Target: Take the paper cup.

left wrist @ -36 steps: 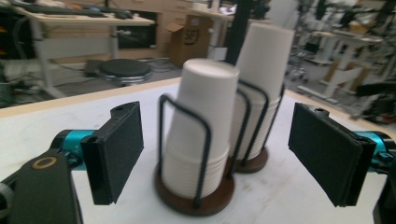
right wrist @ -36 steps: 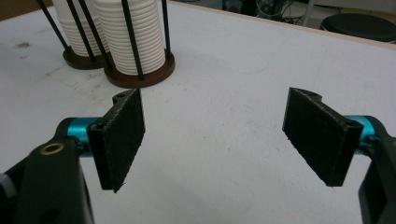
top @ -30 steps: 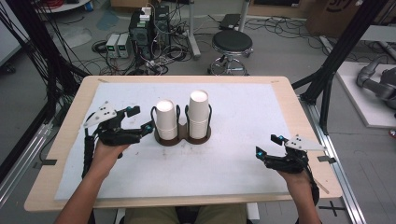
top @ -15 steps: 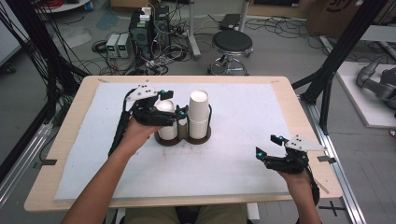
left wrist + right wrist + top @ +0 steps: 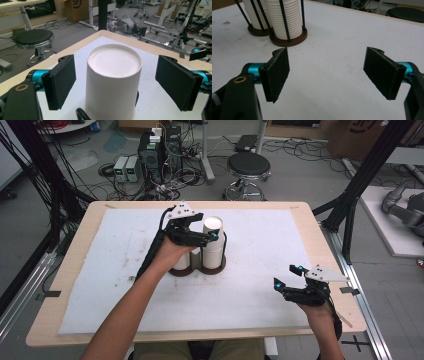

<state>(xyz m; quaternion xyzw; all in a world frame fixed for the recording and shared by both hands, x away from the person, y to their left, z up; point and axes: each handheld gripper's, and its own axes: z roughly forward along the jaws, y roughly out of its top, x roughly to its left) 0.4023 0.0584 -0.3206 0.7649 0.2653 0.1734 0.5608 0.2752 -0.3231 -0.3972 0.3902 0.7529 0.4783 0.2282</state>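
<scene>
Two stacks of white paper cups stand in a brown holder (image 5: pixel 218 269) with black wire posts at the table's middle. The taller right stack (image 5: pixel 214 226) has its flat top between the jaws of my left gripper (image 5: pixel 210 233), which reaches over the left stack (image 5: pixel 181 262). In the left gripper view the cup (image 5: pixel 113 75) sits between the two pads without touching them; the left gripper (image 5: pixel 116 62) is open. My right gripper (image 5: pixel 286 276) rests low near the table's front right, open and empty. The right gripper view shows the right gripper (image 5: pixel 325 67) facing both stacks (image 5: pixel 287 20).
A white cloth (image 5: pixel 260 295) covers the wooden table (image 5: pixel 75 320). Behind the table stand a black stool (image 5: pixel 248 166) and electronics with cables on the floor. Black frame posts (image 5: pixel 360 185) rise at the right.
My left gripper has swung from the table's left side rightward over the left stack, bringing its jaws around the top of the right stack. The right gripper has stayed put.
</scene>
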